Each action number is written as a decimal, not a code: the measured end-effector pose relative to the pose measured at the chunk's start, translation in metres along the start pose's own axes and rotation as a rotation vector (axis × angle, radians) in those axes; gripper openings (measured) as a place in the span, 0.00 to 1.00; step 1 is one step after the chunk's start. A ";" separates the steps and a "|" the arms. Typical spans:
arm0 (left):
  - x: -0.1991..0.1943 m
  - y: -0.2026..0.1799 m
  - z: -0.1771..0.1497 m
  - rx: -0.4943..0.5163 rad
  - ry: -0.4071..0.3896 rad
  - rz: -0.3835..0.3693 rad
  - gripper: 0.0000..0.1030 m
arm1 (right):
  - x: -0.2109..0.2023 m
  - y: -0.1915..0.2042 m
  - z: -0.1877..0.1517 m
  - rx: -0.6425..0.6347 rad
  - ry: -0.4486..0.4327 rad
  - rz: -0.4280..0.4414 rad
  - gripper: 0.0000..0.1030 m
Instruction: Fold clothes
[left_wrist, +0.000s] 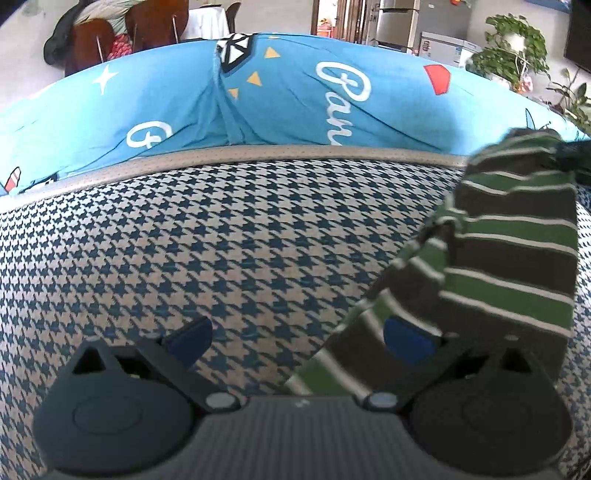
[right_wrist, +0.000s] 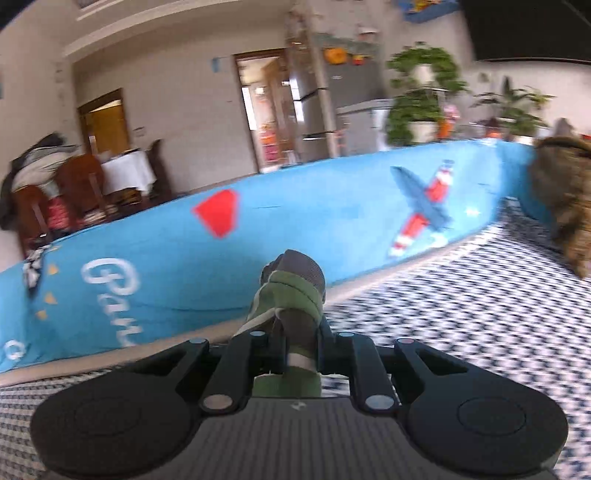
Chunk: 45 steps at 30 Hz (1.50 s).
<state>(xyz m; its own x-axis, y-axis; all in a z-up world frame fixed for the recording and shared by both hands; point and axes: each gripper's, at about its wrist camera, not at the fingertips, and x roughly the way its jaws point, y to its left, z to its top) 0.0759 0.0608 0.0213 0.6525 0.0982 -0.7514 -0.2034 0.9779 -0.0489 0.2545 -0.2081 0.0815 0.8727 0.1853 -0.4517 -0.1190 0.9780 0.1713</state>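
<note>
A garment (left_wrist: 509, 258) with green, brown and white stripes hangs in a long strip over the houndstooth seat (left_wrist: 221, 240), held up at the top right of the left wrist view. Its lower end passes behind the right finger (left_wrist: 406, 341) of my left gripper (left_wrist: 297, 339), which stands wide open and pinches nothing. In the right wrist view my right gripper (right_wrist: 301, 332) is shut on a bunched fold of the same striped garment (right_wrist: 291, 291), which sticks up between its jaws. That view is blurred by motion.
A long blue printed cushion (left_wrist: 295, 99) runs along the back of the seat (right_wrist: 480, 314). A brown furry thing (right_wrist: 565, 203) sits at the far right end. Behind are wooden chairs (right_wrist: 74, 184), a fridge (right_wrist: 332, 96) and potted plants (right_wrist: 421, 92).
</note>
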 end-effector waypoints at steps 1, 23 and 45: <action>0.000 -0.002 0.000 0.003 0.001 -0.004 1.00 | -0.002 -0.010 -0.001 0.013 0.005 -0.018 0.15; 0.011 -0.009 -0.022 -0.028 0.041 0.037 1.00 | -0.061 -0.052 -0.026 -0.021 0.150 0.005 0.43; -0.019 -0.019 -0.044 0.000 -0.007 0.092 1.00 | -0.140 0.039 -0.114 -0.280 0.300 0.395 0.53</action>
<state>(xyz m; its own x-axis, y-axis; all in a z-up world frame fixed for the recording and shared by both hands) 0.0353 0.0319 0.0077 0.6361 0.1887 -0.7482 -0.2629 0.9646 0.0198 0.0733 -0.1853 0.0515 0.5688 0.5209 -0.6365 -0.5655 0.8096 0.1572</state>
